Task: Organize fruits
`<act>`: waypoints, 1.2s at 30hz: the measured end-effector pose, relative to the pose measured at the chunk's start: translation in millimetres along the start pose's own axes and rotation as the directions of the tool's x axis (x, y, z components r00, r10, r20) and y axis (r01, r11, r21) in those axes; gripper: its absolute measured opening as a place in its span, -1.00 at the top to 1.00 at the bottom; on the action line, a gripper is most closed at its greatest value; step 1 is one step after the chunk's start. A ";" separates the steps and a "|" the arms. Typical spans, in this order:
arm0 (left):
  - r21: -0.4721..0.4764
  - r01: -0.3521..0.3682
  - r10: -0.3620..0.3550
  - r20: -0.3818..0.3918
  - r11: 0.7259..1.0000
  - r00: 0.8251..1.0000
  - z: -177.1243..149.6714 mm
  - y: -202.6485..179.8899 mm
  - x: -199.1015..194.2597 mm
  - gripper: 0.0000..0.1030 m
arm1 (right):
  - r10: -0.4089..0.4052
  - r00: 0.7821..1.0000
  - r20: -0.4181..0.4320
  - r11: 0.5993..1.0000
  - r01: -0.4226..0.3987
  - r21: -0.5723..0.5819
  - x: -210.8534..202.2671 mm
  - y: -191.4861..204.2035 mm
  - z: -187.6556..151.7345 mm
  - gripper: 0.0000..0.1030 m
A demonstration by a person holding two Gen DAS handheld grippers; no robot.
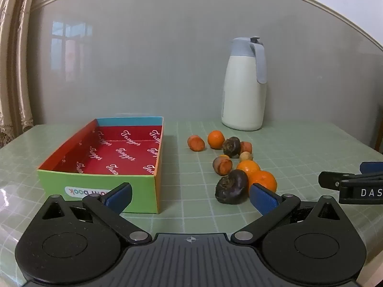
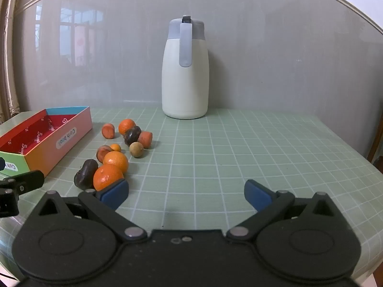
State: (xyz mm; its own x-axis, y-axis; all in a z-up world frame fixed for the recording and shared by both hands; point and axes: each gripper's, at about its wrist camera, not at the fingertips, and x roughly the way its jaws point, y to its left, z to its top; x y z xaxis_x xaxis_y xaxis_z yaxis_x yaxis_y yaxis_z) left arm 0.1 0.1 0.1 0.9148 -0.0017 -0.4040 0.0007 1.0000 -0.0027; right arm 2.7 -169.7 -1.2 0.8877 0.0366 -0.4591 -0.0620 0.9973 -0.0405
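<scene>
- Left gripper (image 1: 191, 197) with blue pads: jaws spread wide, nothing between them
- Right gripper (image 2: 186, 193): likewise spread, empty
- Cluster of small orange and dark fruits (image 1: 229, 162) lies on the green gridded mat (image 1: 287, 148), at three o'clock from the colourful open cardboard box (image 1: 95, 181)

A: Both views are evenly lit, soft daylight, moderate brightness. A window reflection is seen on the glossy wall (image 1: 167, 59), upper left, in both.

B: Confirmed. Glare is noted on the mat (image 1: 7, 198) at the left edge in the left view. Shadows?

A: Soft and short. A faint one is cast by the jug (image 2: 184, 71) on the wall beside it; small ones lie under the fruit (image 2: 112, 160).

B: Distortion?

A: Strong fisheye. The wall trim is bowed into an arc, grid lines are curved, corners are vignetted black.

B: Focus?

A: Centre is sharp. The curtain (image 1: 14, 59) at the left edge is smeared. Slight haze is seen overall.
</scene>
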 end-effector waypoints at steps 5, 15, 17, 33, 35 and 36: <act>0.008 0.005 -0.005 -0.003 1.000 1.000 0.0 -2.6 2.6 -1.00 | 0.000 1.000 0.002 1.000 0.000 0.001 -0.6 -0.7 0.0 -1.00; 0.002 0.005 -0.005 0.001 1.000 1.000 5.0 2.2 2.9 -1.00 | 0.000 1.000 0.002 1.000 0.000 0.002 0.1 0.2 -0.5 -1.00; 0.004 -0.001 0.001 0.006 1.000 1.000 2.0 0.4 -4.2 -1.00 | 0.000 1.000 0.001 1.000 0.000 0.001 0.4 0.3 -0.6 -1.00; -0.007 -0.001 0.001 0.011 1.000 1.000 1.1 2.2 -1.0 -1.00 | 0.000 1.000 -0.003 1.000 0.000 -0.002 -0.4 1.6 -2.2 -1.00; -0.006 -0.001 0.001 0.010 1.000 1.000 1.2 2.0 -0.4 -1.00 | 0.000 1.000 -0.004 1.000 0.000 -0.002 -0.3 1.4 -1.9 -1.00; -0.006 -0.001 0.001 0.010 1.000 1.000 1.2 2.1 -0.4 -1.00 | 0.000 1.000 -0.004 1.000 0.000 -0.001 -0.1 1.7 -2.0 -1.00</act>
State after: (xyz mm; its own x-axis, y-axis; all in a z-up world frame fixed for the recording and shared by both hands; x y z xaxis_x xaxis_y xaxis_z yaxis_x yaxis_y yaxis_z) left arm 0.2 2.2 1.3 0.9188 -0.0007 -0.3947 -0.0025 1.0000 -0.0076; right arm 1.6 -168.2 -3.0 0.8858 0.0365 -0.4627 -0.0627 0.9972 -0.0415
